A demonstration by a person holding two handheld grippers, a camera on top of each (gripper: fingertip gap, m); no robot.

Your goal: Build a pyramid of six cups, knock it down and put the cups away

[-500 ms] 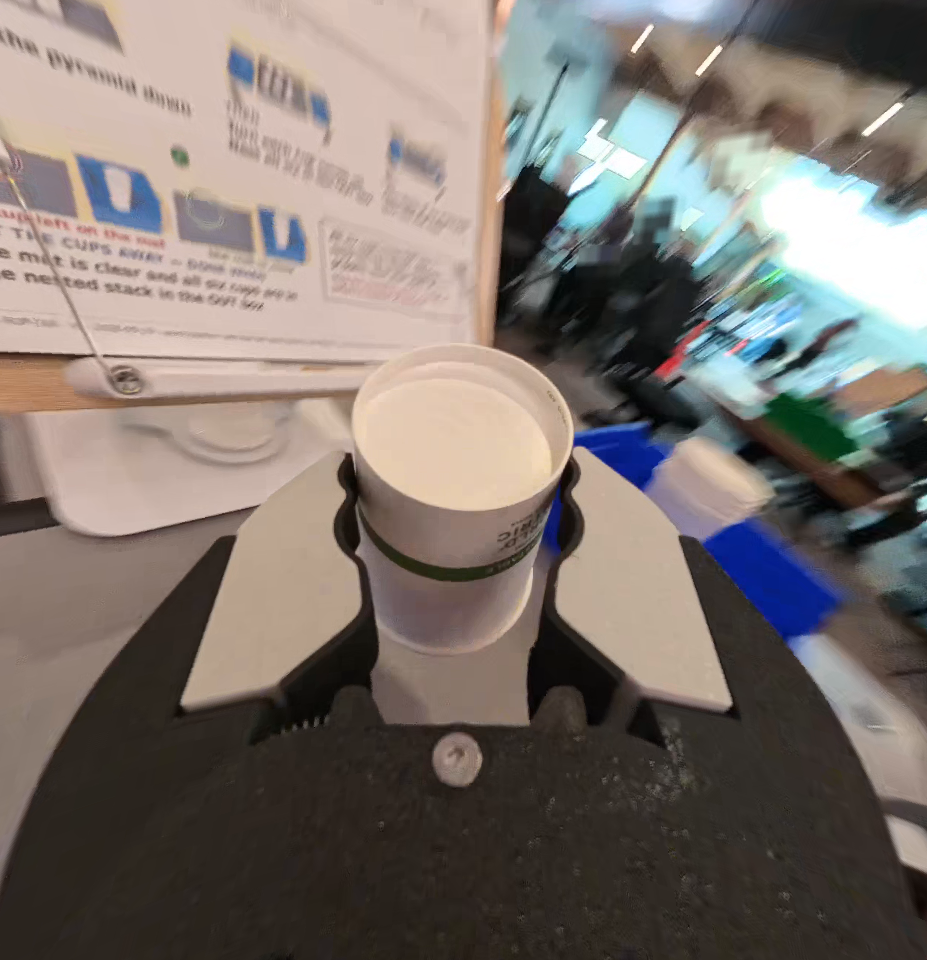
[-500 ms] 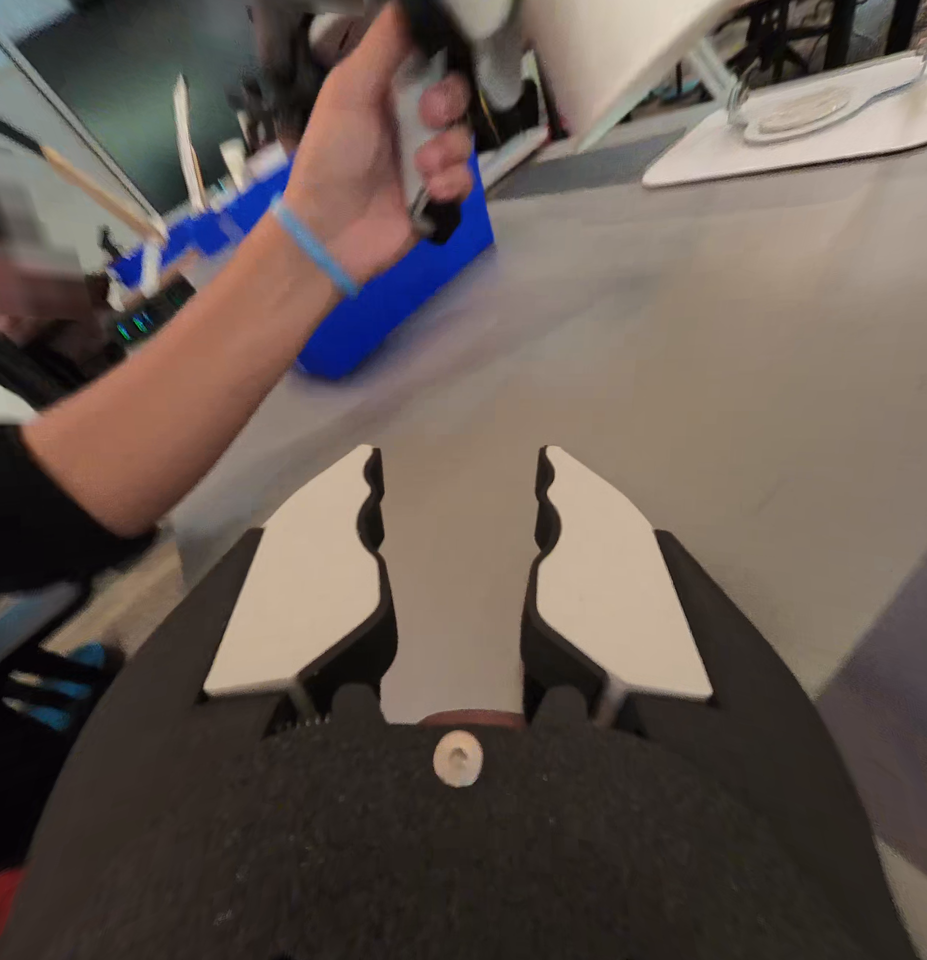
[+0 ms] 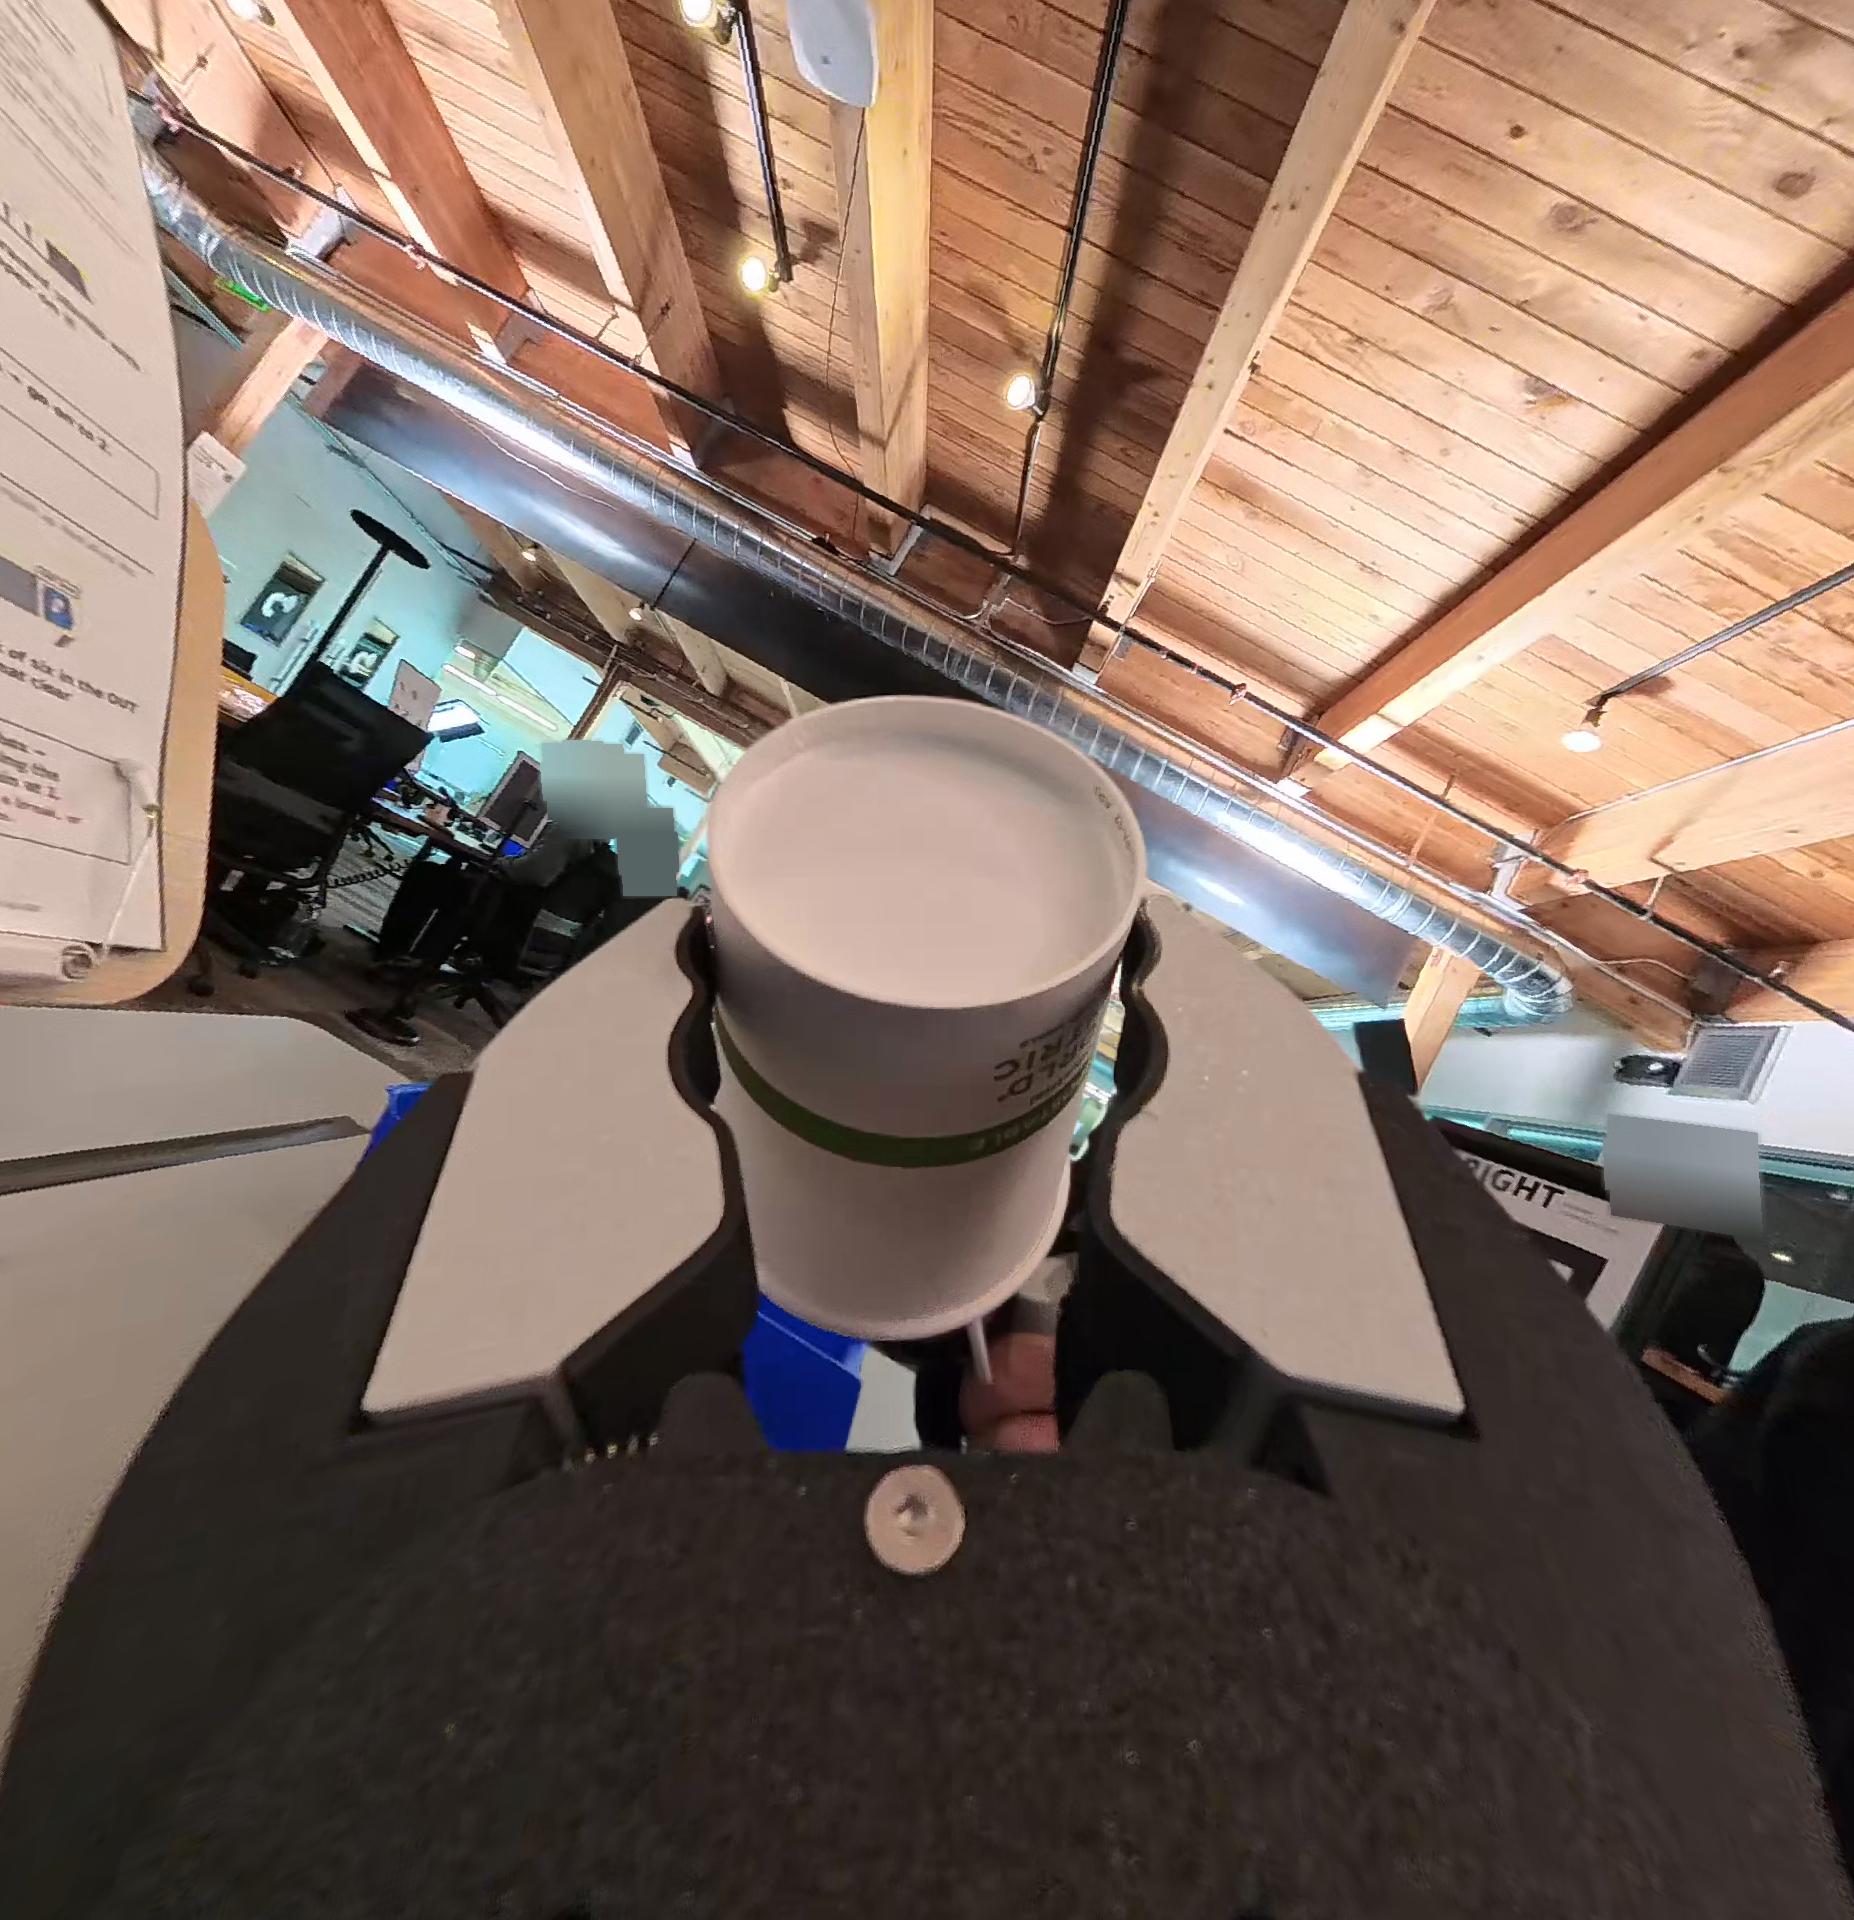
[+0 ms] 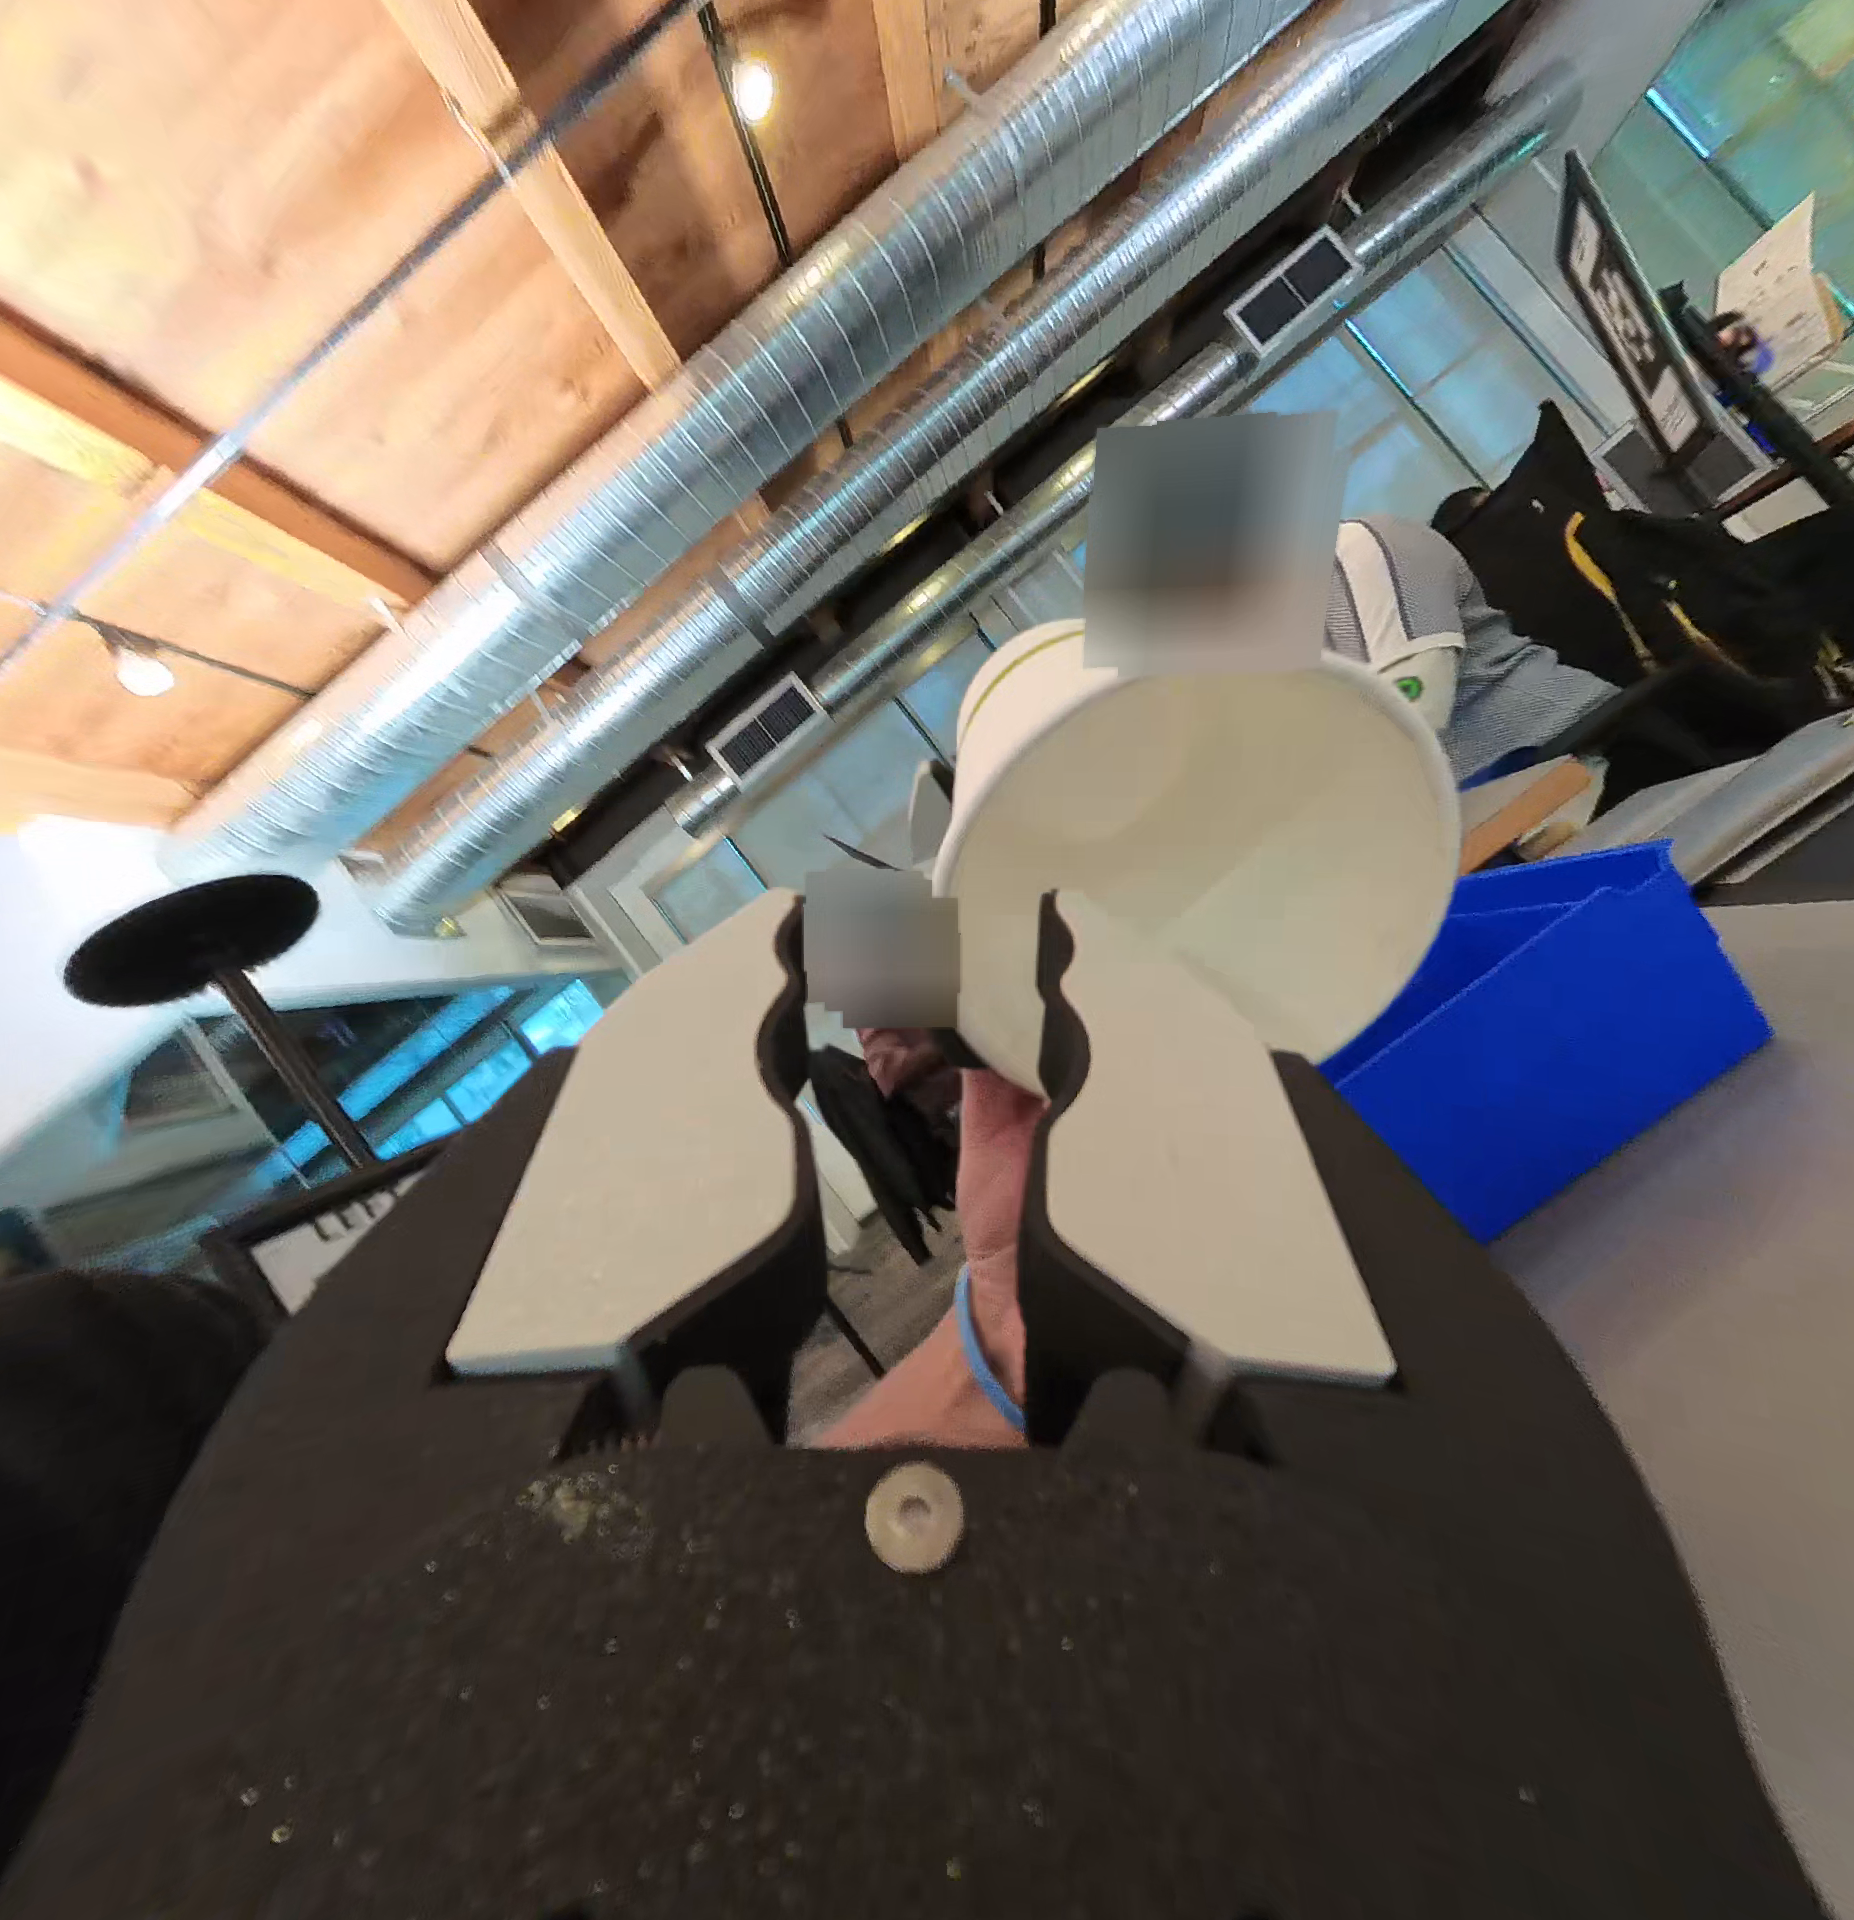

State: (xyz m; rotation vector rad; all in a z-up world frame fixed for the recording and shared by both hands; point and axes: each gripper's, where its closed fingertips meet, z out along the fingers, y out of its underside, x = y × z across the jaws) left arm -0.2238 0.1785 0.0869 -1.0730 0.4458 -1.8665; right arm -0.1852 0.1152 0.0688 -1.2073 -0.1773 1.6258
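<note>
The left gripper [image 3: 918, 997] has its jaws clamped on a white paper cup [image 3: 907, 1049], held with its base pointing away from the camera toward the wooden ceiling [image 3: 1422, 343]. The cup's rim end sits low between the jaws, and what lies behind it is mostly hidden: only a sliver of a blue bin [image 3: 798, 1387] and part of a hand [image 3: 1011, 1397] show in the gap. A green band and dark print ring the cup; the print is upside down and partly cut off by the right jaw. A printed sheet [image 3: 61, 468] hangs left of the jaws, cropped by the frame edge.

The right gripper [image 4: 918, 997] has its jaws apart with nothing between them. Beyond them, up and to the right, the same cup [image 4: 1193, 852] shows its open mouth toward the camera, partly covered by the right jaw tip. The left gripper holding it is barely visible behind the cup. A wrist with a blue band [image 4: 980, 1351] shows through the gap. The bin [image 4: 1567, 1039] stands on the grey counter [image 4: 1733, 1351], right of the jaws. This view is motion-blurred.
</note>
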